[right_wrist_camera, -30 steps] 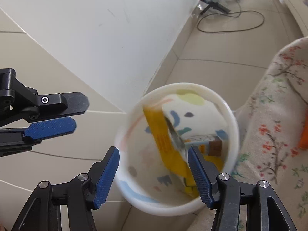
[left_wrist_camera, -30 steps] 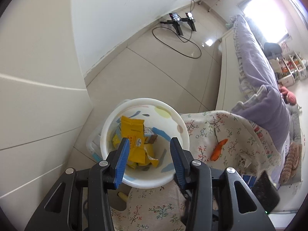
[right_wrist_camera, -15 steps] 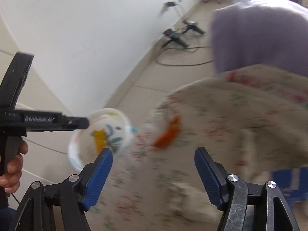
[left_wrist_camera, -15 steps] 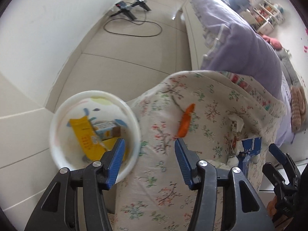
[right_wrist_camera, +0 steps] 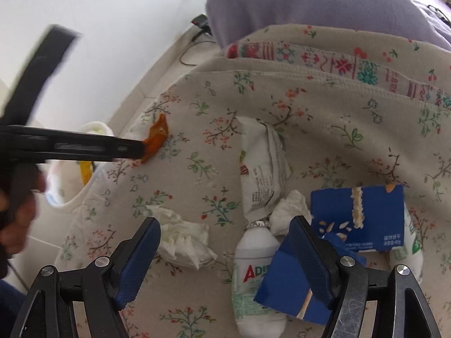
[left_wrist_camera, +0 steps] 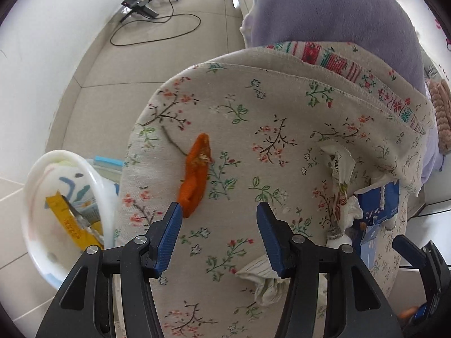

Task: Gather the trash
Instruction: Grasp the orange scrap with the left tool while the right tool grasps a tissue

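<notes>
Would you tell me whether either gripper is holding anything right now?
Nothing is held: the left gripper and right gripper are both open above the floral blanket.

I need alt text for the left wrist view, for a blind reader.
The open left gripper hovers over a floral beige cloth, its left fingertip beside an orange peel scrap. A white patterned bin holding yellow wrappers sits at left.

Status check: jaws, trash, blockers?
Left gripper open, empty, by orange peel. Right gripper open over tissue and bottle. Bin at bed edge. Nothing blocking.
</notes>
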Demonstrator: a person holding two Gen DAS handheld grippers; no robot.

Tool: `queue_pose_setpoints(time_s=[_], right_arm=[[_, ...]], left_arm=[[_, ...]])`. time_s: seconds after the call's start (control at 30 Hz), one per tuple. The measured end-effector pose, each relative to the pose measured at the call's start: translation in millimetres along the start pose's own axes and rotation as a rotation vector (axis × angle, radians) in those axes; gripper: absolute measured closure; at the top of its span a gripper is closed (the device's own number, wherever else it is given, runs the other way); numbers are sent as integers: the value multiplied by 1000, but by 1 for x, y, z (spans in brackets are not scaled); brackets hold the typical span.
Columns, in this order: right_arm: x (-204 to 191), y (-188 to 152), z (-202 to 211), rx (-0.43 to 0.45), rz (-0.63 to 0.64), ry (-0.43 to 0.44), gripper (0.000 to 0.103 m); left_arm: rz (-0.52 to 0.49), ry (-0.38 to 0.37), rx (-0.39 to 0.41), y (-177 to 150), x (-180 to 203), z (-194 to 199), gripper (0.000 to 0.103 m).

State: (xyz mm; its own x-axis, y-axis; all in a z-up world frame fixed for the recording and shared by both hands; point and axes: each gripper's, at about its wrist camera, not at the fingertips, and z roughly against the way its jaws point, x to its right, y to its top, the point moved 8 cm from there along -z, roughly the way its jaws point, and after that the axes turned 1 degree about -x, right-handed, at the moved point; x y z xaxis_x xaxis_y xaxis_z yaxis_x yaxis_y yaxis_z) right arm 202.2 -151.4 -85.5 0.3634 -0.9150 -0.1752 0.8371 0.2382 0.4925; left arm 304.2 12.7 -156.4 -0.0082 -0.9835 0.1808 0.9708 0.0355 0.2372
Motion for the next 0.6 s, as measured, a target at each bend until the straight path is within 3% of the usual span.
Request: queue_pose_setpoints(time_s=[0.13, 0.2, 0.23, 0.47, 0.6], right_arm=[[-3, -3, -5, -12, 27, -11, 23], [-12, -9, -10, -28, 64, -15, 23], [-17, -11, -13, -35, 87, -15, 23], [-32, -20, -26, -50, 166, -32, 23], [-37, -16, -29, -17, 230, -97, 23]], left_arm=[[-17, 63, -5, 5, -5, -15, 48], [-15, 117, -42, 2, -16, -27, 87], [-15, 122, -11, 6, -18, -24, 88], [26, 63, 1, 2, -31, -9, 92], [32, 6, 33, -3, -32, 12, 92]])
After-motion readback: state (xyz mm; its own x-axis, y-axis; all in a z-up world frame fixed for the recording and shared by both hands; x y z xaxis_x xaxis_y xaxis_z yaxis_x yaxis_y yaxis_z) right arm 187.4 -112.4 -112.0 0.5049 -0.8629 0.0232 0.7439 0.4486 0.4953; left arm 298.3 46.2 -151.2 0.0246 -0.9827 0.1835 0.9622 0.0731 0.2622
